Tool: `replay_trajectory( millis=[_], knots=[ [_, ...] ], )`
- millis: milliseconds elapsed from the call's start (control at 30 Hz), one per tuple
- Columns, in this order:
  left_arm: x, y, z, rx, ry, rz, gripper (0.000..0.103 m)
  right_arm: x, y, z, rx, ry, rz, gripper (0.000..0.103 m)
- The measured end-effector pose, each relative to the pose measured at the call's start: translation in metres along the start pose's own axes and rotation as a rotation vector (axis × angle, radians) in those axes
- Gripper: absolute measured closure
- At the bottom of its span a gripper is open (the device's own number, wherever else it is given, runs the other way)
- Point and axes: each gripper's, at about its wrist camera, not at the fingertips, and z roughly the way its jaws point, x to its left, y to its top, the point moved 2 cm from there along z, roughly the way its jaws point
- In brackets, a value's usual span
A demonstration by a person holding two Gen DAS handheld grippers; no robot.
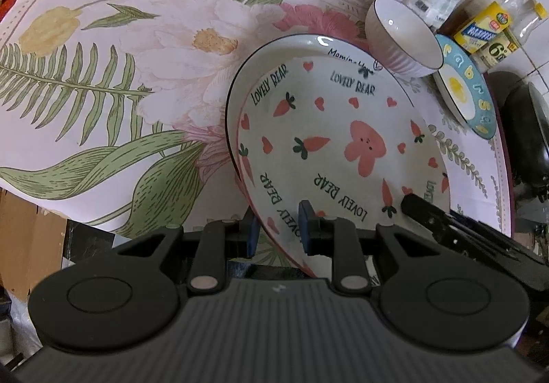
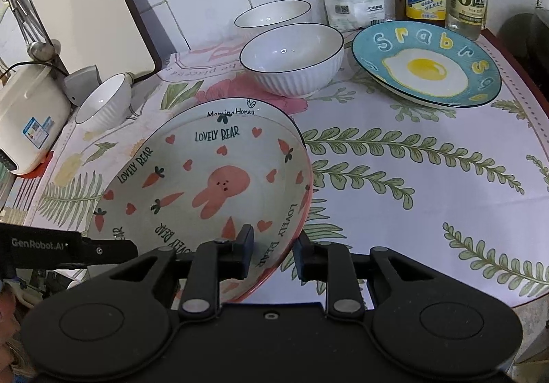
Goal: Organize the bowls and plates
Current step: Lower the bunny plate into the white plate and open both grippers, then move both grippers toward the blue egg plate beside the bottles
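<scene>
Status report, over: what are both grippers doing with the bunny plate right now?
Left gripper shut on bunny plate rim. Right gripper astride opposite rim, jaws slack. Plate tilted, stacked over another plate. White bowl just beyond, apart.

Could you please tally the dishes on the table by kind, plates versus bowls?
Plates: 2, the rabbit plate and the blue egg plate.
Bowls: 3, a left white bowl, a middle white bowl and a back white bowl.
Total: 5
</scene>
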Motion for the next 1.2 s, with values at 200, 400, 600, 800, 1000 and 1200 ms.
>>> replay_trajectory(
  millis=[200,400,600,800,1000,1200],
  knots=[
    [0.0,0.007,0.004,0.042,0.01,0.01,0.08,0.004,0.001,0.007,-0.017,0.005,-0.1,0.066],
    [-0.006,0.01,0.007,0.063,0.051,0.03,0.08,0.005,0.001,0.012,-0.046,-0.009,-0.141,0.062],
    [-0.001,0.011,0.009,0.053,0.056,-0.036,0.08,0.008,-0.002,0.017,-0.061,-0.017,-0.2,0.058],
    [-0.001,0.01,0.003,0.04,0.054,-0.018,0.08,0.008,-0.004,0.015,-0.073,-0.016,-0.21,0.058],
    [-0.013,0.004,-0.019,0.022,0.045,0.048,0.08,-0.001,-0.008,-0.021,-0.15,0.004,-0.235,0.055],
    [-0.038,-0.007,-0.048,-0.002,0.039,0.126,0.079,-0.022,-0.012,-0.071,-0.255,0.012,-0.203,0.049]
  ],
)
